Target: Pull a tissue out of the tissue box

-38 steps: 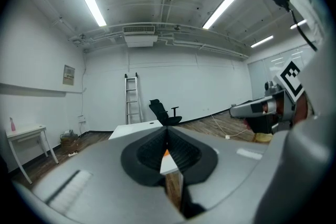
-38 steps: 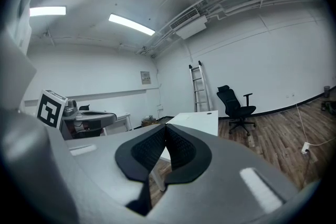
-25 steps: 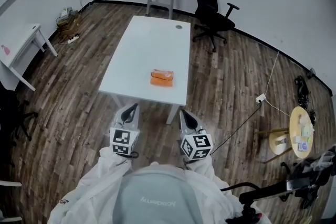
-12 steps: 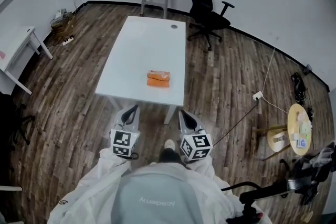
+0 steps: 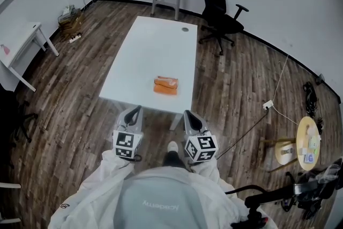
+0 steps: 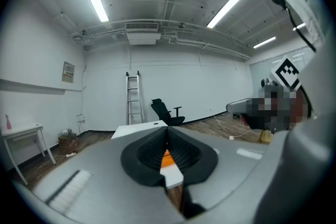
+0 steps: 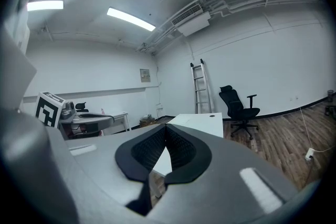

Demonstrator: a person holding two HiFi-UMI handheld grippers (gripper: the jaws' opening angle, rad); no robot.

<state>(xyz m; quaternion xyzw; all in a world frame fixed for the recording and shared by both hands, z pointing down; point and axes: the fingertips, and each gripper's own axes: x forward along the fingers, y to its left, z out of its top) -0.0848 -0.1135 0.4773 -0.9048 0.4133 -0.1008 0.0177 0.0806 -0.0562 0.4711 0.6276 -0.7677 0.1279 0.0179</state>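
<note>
The tissue box (image 5: 165,85), orange with a paler top, lies on the white table (image 5: 155,45) a little right of the table's centre line and toward its near end, just above the middle of the head view. Nothing else is on the table. Both grippers sit low in that frame, close to the person's body and over the wooden floor (image 5: 230,94), well apart from the box. The left gripper (image 5: 134,111) is clenched on nothing: its own view shows the dark pads meeting at the tips, with only a sliver of the orange box and the table edge visible through the gap below them. The right gripper (image 5: 188,115) is likewise closed and empty, its pads together, with the table's near edge beyond. The step in hand looks like the approach, so nothing of the pull itself has begun. To do it well, the person should probably close in until the box sits comfortably below the grippers, then release one gripper before it comes down on the top opening. A small pinch on the exposed tissue alone should do. The box looks light and may lift or slide with the tissue, so the other gripper could press down on one end of it during the draw. Whether any tissue protrudes from the top is too small to tell here.
</note>
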